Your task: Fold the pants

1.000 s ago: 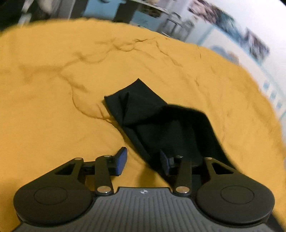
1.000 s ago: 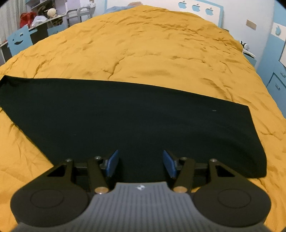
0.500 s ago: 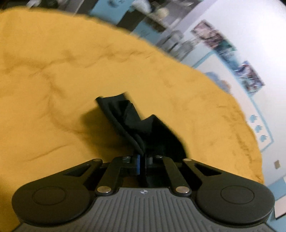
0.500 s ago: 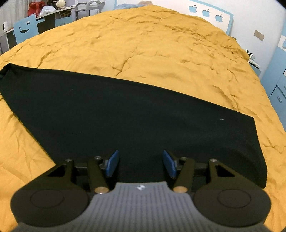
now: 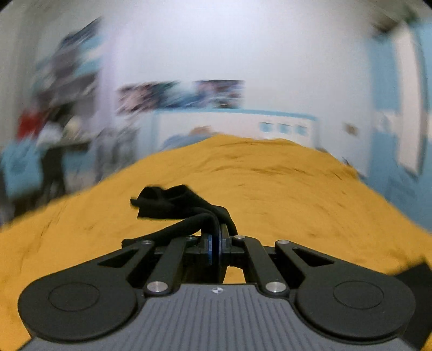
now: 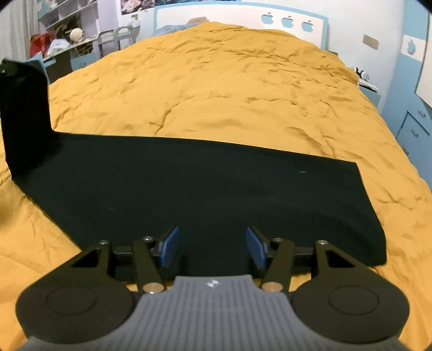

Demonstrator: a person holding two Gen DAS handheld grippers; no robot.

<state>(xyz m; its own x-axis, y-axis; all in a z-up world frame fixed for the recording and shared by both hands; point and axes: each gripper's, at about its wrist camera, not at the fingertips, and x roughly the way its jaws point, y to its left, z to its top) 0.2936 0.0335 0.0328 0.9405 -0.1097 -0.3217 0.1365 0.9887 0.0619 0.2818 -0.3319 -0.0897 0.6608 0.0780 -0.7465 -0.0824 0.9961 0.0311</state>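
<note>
Black pants (image 6: 205,186) lie flat across a mustard-yellow bedspread (image 6: 229,89) in the right wrist view. Their left end (image 6: 24,113) stands lifted upright off the bed. In the blurred left wrist view my left gripper (image 5: 215,244) is shut on that end, and the bunched black cloth (image 5: 172,205) sticks out ahead of the closed blue pads, raised above the bedspread (image 5: 283,189). My right gripper (image 6: 213,247) hovers open over the near edge of the pants, with nothing pinched between its blue pads (image 6: 170,245).
A white and blue headboard (image 6: 243,14) with apple shapes closes the far end of the bed. A desk and shelves with clutter (image 6: 67,35) stand at the far left. Blue drawers (image 6: 413,121) stand on the right.
My left gripper shut on the pants' end and swung up and across with it, rolling level. That end now stands lifted at the left of the right wrist view. The right gripper shifted slightly.
</note>
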